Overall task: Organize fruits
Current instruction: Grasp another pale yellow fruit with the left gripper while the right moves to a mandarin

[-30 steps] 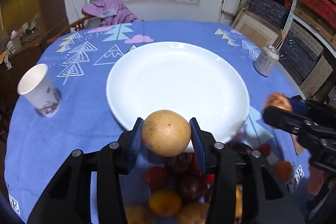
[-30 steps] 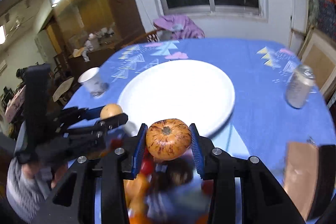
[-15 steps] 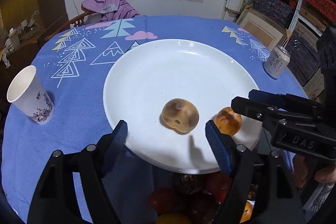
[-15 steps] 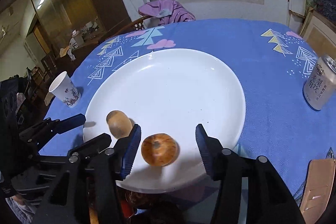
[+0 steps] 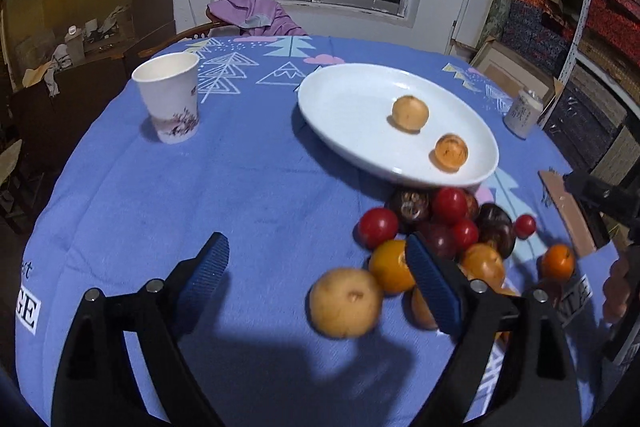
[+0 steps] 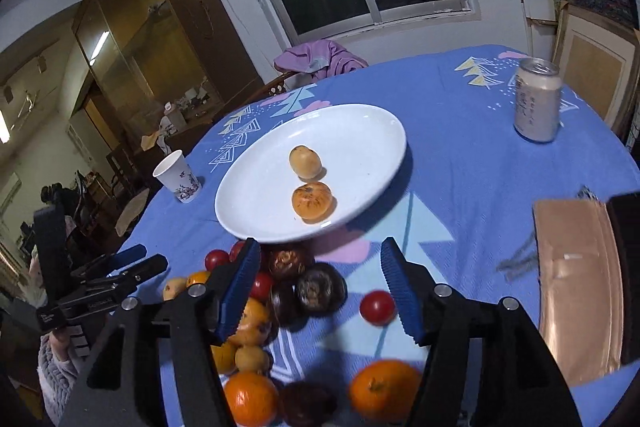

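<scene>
Both fruits now lie on the plate — left gripper and right gripper just opened, empty.

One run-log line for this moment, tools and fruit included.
left tool: open, empty, jaws just opening | right tool: open, empty, jaws just opening | plate: tan fruit, orange fruit | fruit pile: on tablecloth

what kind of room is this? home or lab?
Most likely a lived-in home dining room doubling as storage: a round table under a printed blue tablecloth, a chair draped with a purple garment, a wooden glass-front cabinet, and shelves of stacked boxes.
</scene>
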`<state>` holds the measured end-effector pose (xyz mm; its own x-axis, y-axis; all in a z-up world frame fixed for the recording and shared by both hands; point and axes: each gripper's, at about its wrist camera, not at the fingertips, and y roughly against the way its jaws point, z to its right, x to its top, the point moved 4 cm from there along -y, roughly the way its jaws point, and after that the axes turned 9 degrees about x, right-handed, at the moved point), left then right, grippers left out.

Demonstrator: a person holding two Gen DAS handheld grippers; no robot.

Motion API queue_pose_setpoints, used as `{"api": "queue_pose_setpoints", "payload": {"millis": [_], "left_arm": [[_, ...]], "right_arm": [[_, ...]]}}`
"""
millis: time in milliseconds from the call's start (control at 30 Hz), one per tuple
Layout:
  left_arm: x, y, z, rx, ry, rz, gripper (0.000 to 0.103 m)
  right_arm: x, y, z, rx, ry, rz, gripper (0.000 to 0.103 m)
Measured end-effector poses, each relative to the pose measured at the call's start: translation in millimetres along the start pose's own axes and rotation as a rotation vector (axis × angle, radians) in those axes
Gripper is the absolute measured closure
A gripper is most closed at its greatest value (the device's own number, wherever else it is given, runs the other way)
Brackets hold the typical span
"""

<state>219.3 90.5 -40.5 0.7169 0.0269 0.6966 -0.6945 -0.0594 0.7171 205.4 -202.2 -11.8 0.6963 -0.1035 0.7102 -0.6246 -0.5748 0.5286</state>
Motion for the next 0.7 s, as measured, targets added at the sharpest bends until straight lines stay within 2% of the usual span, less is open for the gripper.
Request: {"api": "queue_pose_setpoints", "payload": {"millis": [67,167,267,333,533,700], "left_arm": [[-19.4,-0.8,5.8,0.029,-0.046,-0.007,0.015],[-29.5,0.7,15.2,0.081,-0.108,0.017,0.015],[-31.0,1.4,23.8,0.112,-0.157,0.051,0.015],[-34.1,-2.0,28.2,0.126,-0.183,0.04,0.015],[-34.4,-19.4,23.7,0.092,-0.163,-0.037,0.015],[-32.6,-30.8,18.3,0.081,-0.128,-0.087,0.015]], "right_arm": [[-15.2,14.2,12.3,0.0,-0.046,0.019,0.036],[-31.9,27.1,26.1,0.011,-0.114,0.033,0.036],[-39.0,30.8,26.3,-0.018,-0.097,0.034,0.036],[-44.4,29.4,22.4,-0.039,-0.063,0.018,0.036],[-52.2,19.2,16.7,-0.086,-0.018,-0.024,0.036],[-54.0,17.4,23.8,-0.099,-0.054,-0.038,0.036]]}}
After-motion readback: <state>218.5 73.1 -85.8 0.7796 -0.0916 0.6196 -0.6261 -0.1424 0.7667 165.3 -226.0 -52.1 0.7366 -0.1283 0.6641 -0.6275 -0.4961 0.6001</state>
